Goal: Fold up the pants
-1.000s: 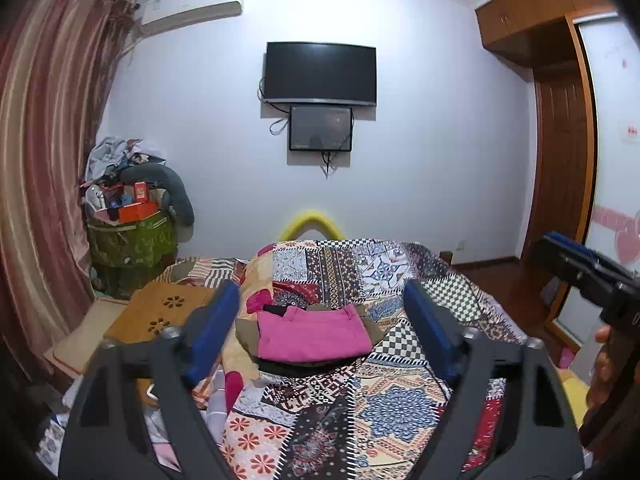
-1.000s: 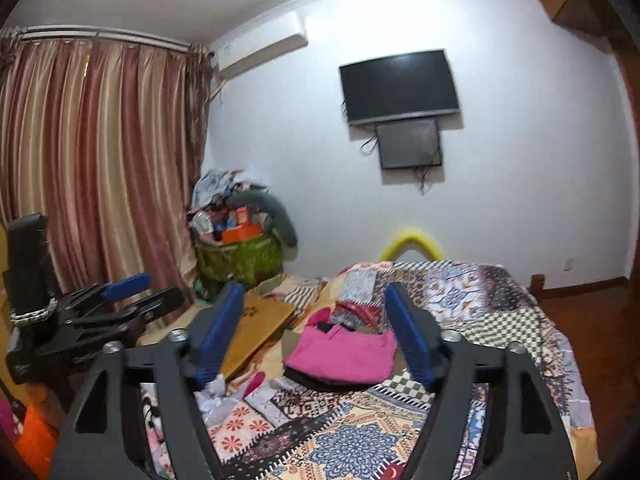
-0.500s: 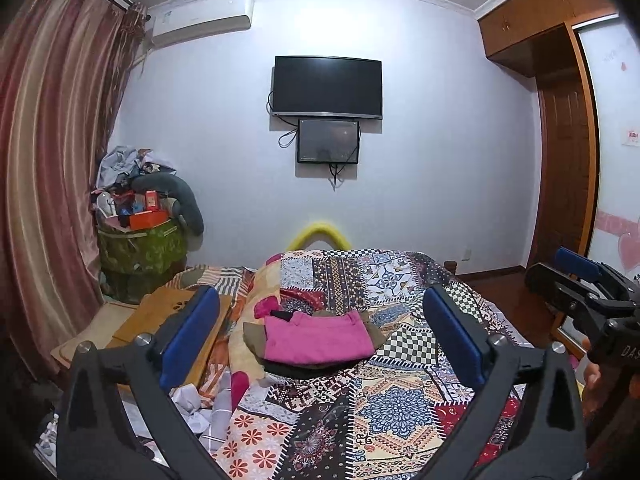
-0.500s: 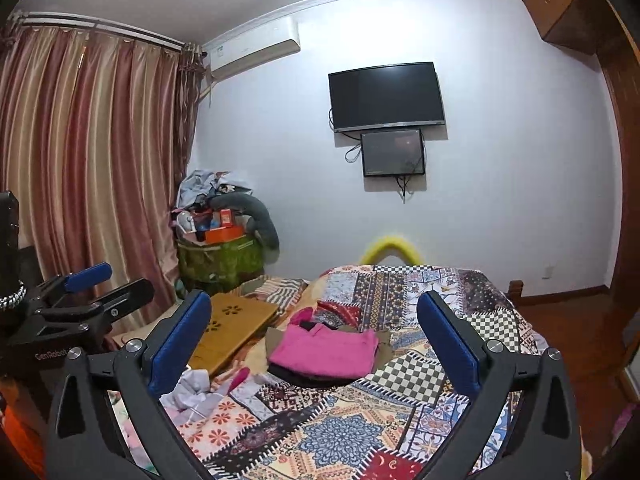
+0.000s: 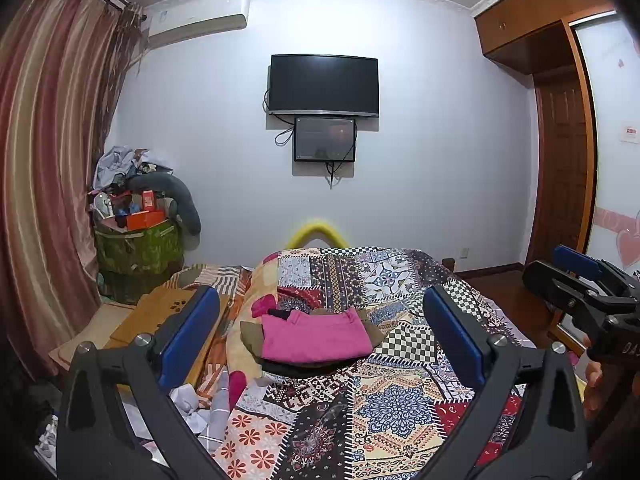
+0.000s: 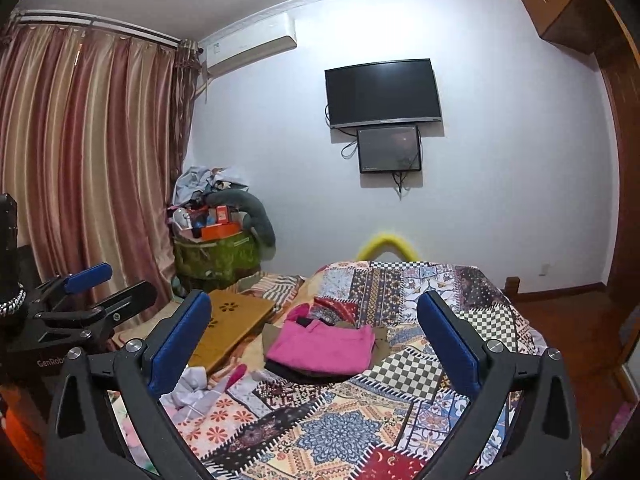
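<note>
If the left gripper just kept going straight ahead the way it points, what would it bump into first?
Probably the pink folded garment on the clothes pile, which sits between the open jaws of the left gripper on the quilt. Nothing shows in between, though depth is hard to judge.

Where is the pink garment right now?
The pink garment lies folded on top of a pile of darker clothes mid-bed on the patchwork quilt, centred in both wrist views; neither tongs touches it.
</note>
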Demonstrator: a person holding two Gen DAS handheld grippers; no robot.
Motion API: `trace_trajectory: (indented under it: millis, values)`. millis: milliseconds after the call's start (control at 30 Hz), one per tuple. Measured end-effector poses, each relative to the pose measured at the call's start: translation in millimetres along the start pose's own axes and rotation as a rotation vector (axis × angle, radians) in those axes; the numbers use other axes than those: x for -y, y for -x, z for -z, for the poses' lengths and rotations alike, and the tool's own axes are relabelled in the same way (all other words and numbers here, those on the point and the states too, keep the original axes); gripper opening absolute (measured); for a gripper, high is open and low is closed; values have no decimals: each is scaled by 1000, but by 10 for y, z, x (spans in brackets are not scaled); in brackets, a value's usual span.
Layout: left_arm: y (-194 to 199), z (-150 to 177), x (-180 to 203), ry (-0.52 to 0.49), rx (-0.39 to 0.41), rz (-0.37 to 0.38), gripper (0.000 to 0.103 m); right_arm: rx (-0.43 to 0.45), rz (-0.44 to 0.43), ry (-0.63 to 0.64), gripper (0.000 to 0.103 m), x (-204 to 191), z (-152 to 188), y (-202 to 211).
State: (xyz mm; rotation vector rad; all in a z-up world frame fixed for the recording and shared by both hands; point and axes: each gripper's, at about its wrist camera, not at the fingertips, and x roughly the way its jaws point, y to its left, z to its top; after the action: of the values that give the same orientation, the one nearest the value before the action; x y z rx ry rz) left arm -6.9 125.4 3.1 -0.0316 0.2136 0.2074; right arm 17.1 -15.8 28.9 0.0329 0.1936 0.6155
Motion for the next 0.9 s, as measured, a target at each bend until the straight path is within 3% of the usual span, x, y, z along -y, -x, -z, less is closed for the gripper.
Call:
trace_trajectory:
  millis: [900]
  values:
    - [-84, 41, 29, -11, -17, 14, 103, -17, 12, -15, 102, 62, 10, 57]
